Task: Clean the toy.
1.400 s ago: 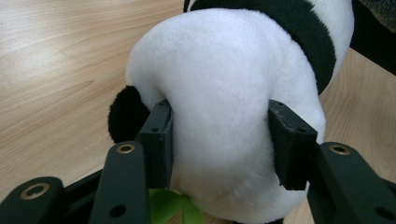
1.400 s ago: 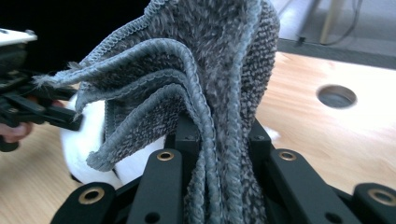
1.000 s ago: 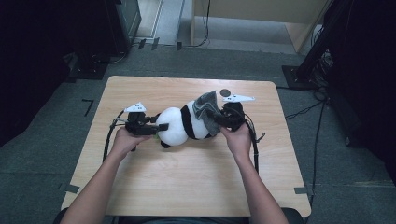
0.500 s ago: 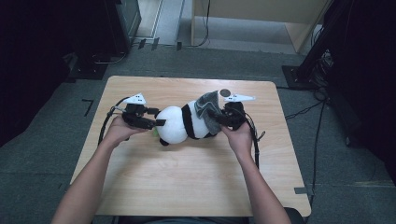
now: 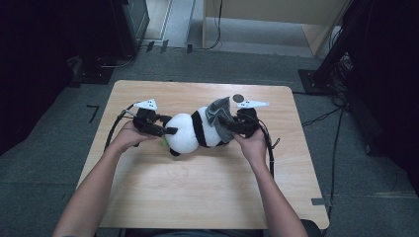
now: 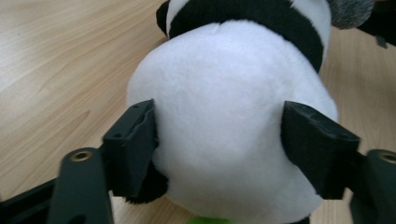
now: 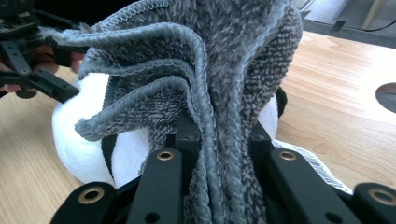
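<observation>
**Lying on the worktop, panda between two grippers**

Lying on its side near the middle of the worktop point(image 5: 148, 197), the panda point(image 5: 190, 132) points its white rounded end toward the left gripper point(image 5: 160, 129) and its black-banded end toward the right gripper point(image 5: 232, 124).

Left gripper: fingers point(image 6: 133, 144) stand apart on either side of the panda's white end. They have just been opening. In the left gripper view the left finger sits close against the plush and the right one just beside it; no squeeze shows in the fabric. A bit of green point(image 6: 208, 220) peeks out under the panda at the bottom edge of that view.

Right gripper: fingers point(image 7: 187, 135) closed tight on a bunched grey cloth point(image 7: 205, 70). The folds rise up from between the fingers, stitched edges showing. The cloth lies against the panda's far end, draped over the black band point(image 5: 198, 129).

A dark round spot point(image 5: 238, 98) sits on the worktop just behind the cloth. Cables trail from both grippers across the wood.
</observation>
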Action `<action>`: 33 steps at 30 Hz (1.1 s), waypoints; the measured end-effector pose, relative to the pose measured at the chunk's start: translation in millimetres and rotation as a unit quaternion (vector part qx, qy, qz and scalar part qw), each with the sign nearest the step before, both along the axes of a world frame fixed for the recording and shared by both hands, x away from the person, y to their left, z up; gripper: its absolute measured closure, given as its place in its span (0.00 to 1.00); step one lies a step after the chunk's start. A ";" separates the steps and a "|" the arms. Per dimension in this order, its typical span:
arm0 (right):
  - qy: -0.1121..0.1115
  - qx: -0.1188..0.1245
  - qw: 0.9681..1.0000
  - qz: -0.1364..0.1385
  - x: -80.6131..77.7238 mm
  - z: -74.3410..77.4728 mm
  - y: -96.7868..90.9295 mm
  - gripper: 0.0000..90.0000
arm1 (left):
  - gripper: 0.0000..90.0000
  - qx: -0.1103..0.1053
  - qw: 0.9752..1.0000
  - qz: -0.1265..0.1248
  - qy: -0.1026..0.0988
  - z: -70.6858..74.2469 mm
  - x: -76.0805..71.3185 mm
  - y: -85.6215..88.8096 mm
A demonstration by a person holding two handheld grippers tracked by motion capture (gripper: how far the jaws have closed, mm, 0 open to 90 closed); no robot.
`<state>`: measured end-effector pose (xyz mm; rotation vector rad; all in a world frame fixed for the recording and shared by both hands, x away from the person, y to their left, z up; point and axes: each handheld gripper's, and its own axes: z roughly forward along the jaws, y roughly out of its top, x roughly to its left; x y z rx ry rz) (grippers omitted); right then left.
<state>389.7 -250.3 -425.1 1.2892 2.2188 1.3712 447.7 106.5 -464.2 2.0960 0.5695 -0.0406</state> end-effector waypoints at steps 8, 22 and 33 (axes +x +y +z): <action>0.002 0.000 1.000 0.011 -2.0 -1.6 1.8 0.83 | 0.17 -0.031 0.999 0.002 -0.032 -17.7 -7.1 0.9; -0.004 -0.001 1.000 0.030 -3.2 -4.5 5.5 0.84 | 0.00 -0.033 0.999 -0.028 0.014 -35.4 -14.3 -13.9; -0.024 -0.010 1.000 0.015 -5.1 -2.2 9.3 0.83 | 0.38 -0.008 1.000 -0.016 0.011 -21.2 -27.7 -13.0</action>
